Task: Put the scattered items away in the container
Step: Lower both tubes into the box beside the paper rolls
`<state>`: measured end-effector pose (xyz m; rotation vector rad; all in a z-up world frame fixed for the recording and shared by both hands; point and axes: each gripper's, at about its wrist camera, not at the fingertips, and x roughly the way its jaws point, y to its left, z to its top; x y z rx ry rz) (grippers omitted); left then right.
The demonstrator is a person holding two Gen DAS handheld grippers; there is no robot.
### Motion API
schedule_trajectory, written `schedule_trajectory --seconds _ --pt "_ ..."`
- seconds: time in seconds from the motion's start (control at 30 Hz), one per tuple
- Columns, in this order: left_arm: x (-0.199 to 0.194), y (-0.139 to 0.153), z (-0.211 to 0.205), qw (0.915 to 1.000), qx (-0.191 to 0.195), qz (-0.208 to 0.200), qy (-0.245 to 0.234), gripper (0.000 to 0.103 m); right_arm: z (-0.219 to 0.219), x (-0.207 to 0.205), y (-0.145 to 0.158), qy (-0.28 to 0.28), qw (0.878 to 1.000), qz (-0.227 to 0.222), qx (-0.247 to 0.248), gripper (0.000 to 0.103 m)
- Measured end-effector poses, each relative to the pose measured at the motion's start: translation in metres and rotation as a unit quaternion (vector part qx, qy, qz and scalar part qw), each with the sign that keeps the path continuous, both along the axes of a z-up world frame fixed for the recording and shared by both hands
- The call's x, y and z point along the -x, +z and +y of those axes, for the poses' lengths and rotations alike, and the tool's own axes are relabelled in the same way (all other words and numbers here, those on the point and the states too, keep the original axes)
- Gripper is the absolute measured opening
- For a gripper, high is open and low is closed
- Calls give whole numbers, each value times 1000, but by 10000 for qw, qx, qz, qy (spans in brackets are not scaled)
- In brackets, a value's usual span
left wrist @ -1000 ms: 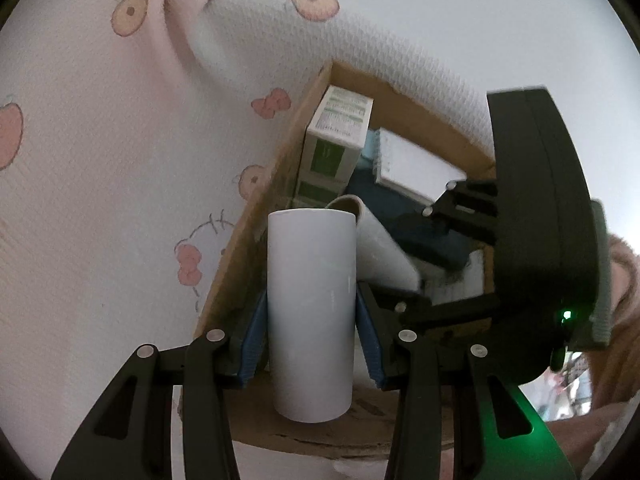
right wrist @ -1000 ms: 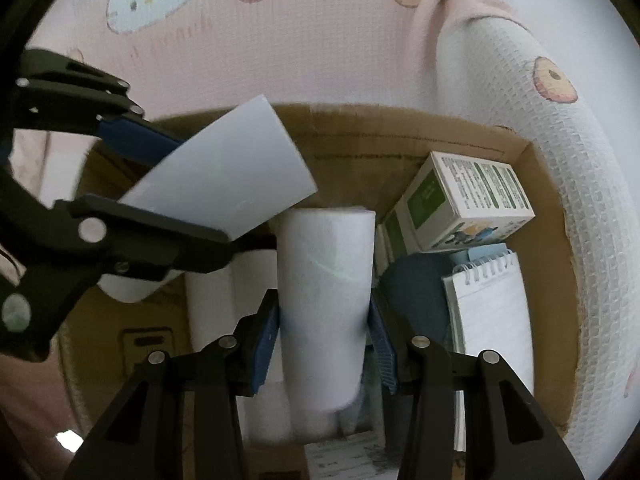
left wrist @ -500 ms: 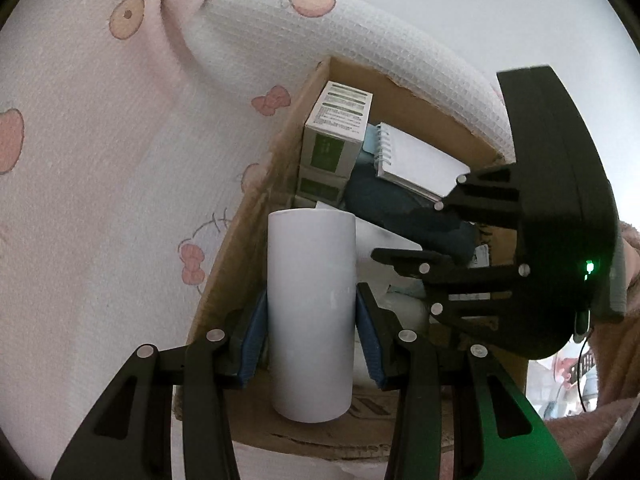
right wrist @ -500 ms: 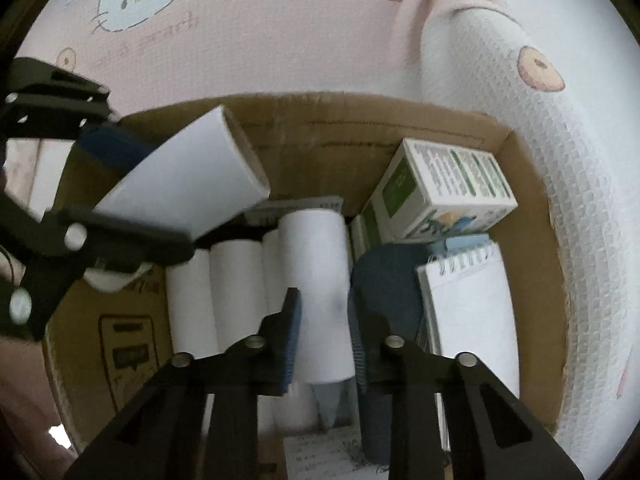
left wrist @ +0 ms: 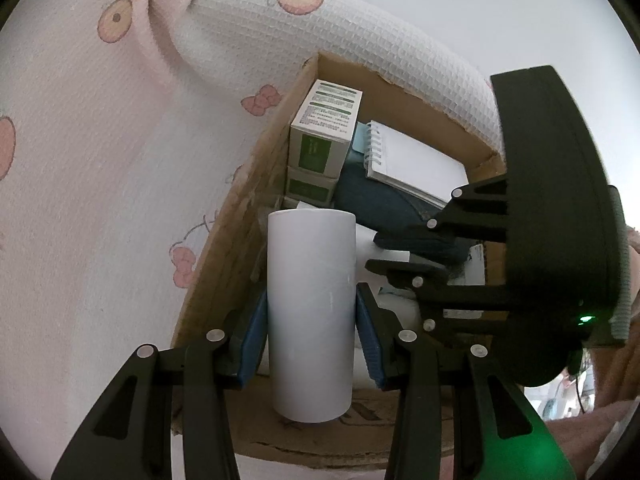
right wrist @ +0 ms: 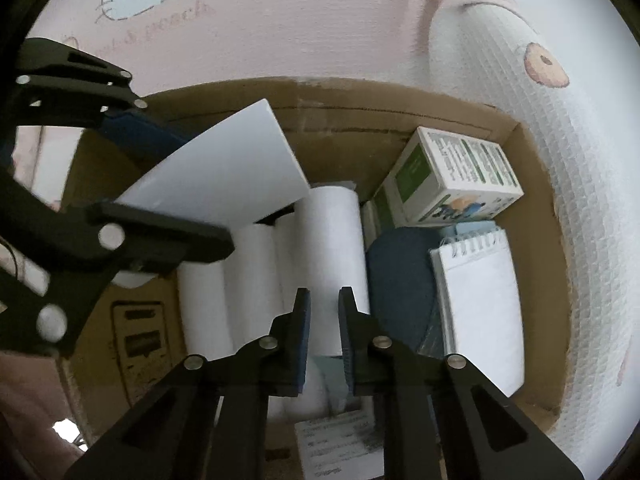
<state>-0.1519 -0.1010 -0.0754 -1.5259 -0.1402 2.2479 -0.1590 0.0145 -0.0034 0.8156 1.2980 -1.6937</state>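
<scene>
My left gripper (left wrist: pixel 310 322) is shut on a white paper roll (left wrist: pixel 311 312) and holds it above the near left corner of the cardboard box (left wrist: pixel 224 248). The same roll (right wrist: pixel 224 172) and left gripper show at the left of the right wrist view. My right gripper (right wrist: pixel 324 312) is over the box (right wrist: pixel 340 104), its jaws nearly closed with a narrow gap and nothing between them. Below it several white rolls (right wrist: pixel 332 256) lie side by side in the box.
In the box are green-and-white cartons (right wrist: pixel 456 176), a dark blue pouch (right wrist: pixel 400 280), a spiral notepad (right wrist: pixel 476 304) and a printed leaflet (right wrist: pixel 340 444). The box sits on pink cartoon-print bedding (left wrist: pixel 100 160) beside a white waffle-weave pillow (right wrist: pixel 560 160).
My right gripper let go of the white roll, which now lies in the box, drew back and closed its jaws. My left gripper keeps holding its roll in about the same place.
</scene>
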Motion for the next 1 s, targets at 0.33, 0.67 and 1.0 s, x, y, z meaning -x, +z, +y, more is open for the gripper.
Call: schedule_trajectory --seconds 0.33,0.67,1.0 --pt "-10 8 -12 9998 -69 111 142 46 -20 -9 -13 -31 9989 365 -278 11" --pt "-17 20 -21 9989 -182 369 221 46 -42 9 4 -395 9989 -245 -90 11" --pt "-3 11 -24 9982 -425 -75 411 46 -54 7 2 -180 9998 -28 -65 14"
